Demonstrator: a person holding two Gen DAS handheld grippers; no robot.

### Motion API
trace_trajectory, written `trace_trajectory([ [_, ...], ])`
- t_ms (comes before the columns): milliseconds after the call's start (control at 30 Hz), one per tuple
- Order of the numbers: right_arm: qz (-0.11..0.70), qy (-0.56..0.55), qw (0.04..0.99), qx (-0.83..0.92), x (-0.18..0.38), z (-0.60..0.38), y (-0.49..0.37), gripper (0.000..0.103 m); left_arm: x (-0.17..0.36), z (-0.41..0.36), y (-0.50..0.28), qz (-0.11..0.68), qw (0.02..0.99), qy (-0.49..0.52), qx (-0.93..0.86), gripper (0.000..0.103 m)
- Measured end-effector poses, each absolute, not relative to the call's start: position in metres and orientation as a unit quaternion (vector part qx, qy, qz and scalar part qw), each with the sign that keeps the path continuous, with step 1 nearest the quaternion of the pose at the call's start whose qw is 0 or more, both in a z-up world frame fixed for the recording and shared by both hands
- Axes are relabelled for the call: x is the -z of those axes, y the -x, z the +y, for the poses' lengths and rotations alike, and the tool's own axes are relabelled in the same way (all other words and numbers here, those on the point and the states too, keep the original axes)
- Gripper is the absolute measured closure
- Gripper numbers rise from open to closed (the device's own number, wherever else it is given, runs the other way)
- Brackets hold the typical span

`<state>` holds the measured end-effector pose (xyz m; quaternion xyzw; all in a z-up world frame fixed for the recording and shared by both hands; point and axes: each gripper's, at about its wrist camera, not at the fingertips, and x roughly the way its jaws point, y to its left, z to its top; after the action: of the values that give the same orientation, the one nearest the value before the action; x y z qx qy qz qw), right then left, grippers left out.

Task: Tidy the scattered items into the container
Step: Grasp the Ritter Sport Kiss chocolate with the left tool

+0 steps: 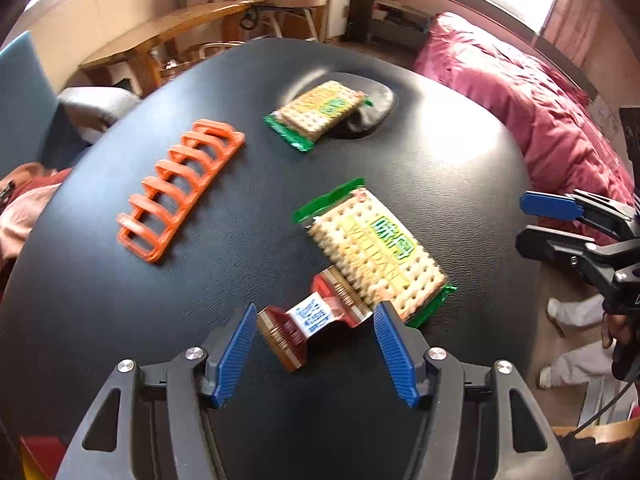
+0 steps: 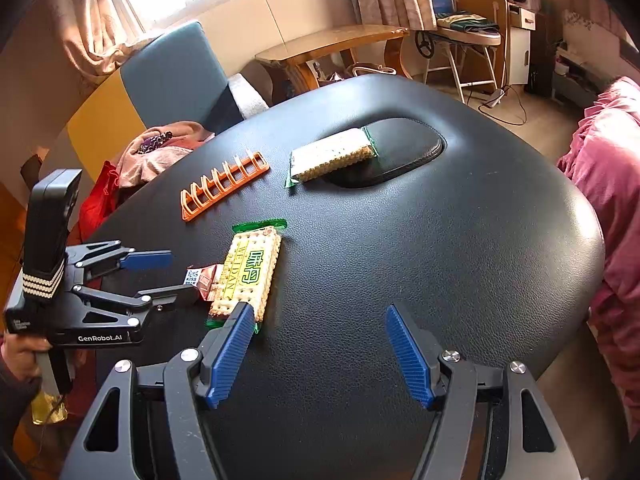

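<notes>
Small brown-and-red candy wrapper (image 1: 316, 322) lying flat on the black tabletop (image 1: 440, 184), directly ahead of the left gripper (image 1: 316, 354) and bracketed by its blue fingers (image 1: 236, 354). Long axis running roughly finger to finger, far end tucked against the near cracker packet (image 1: 378, 250). Jaws about half open, pads not yet pressing, nothing held. Right gripper (image 2: 320, 354) also half open and empty over bare tabletop, cracker packet beside its left finger, so clearly the farther hand. Container not identifiable with certainty.
</notes>
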<state>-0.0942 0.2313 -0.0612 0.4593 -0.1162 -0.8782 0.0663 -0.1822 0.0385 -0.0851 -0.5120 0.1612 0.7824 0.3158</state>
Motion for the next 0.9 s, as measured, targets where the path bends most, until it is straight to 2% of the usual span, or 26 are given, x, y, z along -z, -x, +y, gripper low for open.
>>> trace_trajectory([
  [167,-0.120,-0.472,0.059,0.871,0.071,0.233,0.097,0.033,0.087,0.056,0.177,0.177,0.349,0.515,-0.763,0.040],
  [467,-0.128,-0.473,0.048,0.870,0.074,0.238,0.096,0.033,0.095,0.046,0.161,0.158,0.368,0.541,-0.740,0.041],
  [900,-0.123,-0.466,0.055,0.875,0.066,0.236,0.080,0.033,0.086,0.025,0.156,0.093,0.255,0.523,-0.808,0.040],
])
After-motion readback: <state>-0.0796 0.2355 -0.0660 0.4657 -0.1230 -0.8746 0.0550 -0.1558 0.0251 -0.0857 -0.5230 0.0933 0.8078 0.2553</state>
